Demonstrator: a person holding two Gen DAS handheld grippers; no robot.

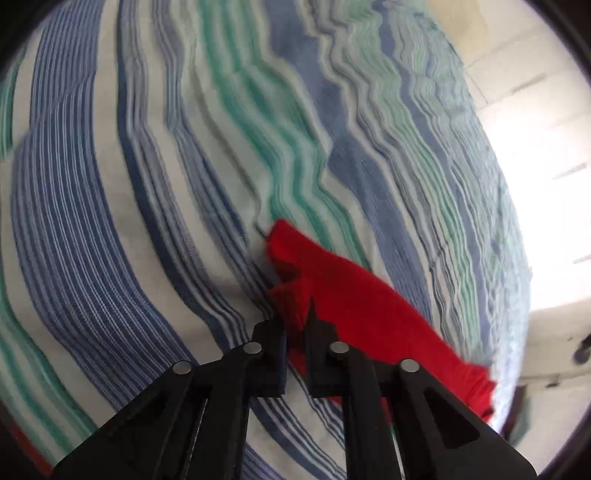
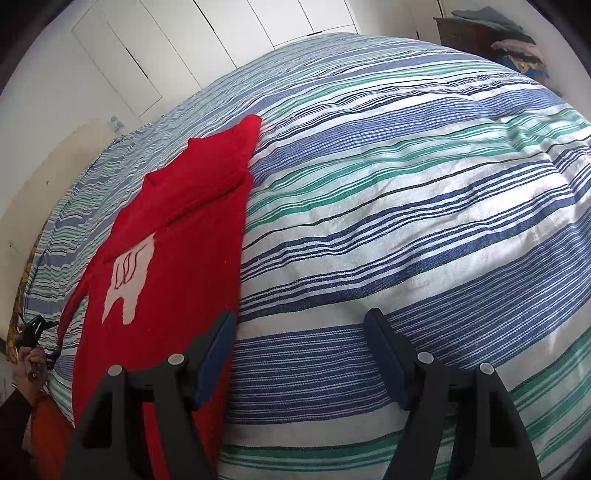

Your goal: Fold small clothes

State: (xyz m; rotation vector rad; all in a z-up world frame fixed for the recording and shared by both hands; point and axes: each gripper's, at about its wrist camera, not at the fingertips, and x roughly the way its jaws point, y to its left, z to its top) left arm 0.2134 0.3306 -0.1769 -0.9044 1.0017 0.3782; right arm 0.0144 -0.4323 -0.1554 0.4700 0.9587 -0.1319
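On the blue, green and white striped bedspread [image 2: 388,206] lies a red sweater [image 2: 173,258], spread along its left side with a sleeve folded across the chest above a white knitted motif [image 2: 125,284]. The left gripper [image 1: 295,332] has its jaws pinched together on a bunched edge of the red fabric. The right gripper [image 2: 299,354] hovers over the bedspread just beside the sweater's hem, jaws wide apart and holding nothing. White wardrobe doors [image 2: 221,33] stand beyond the bed.
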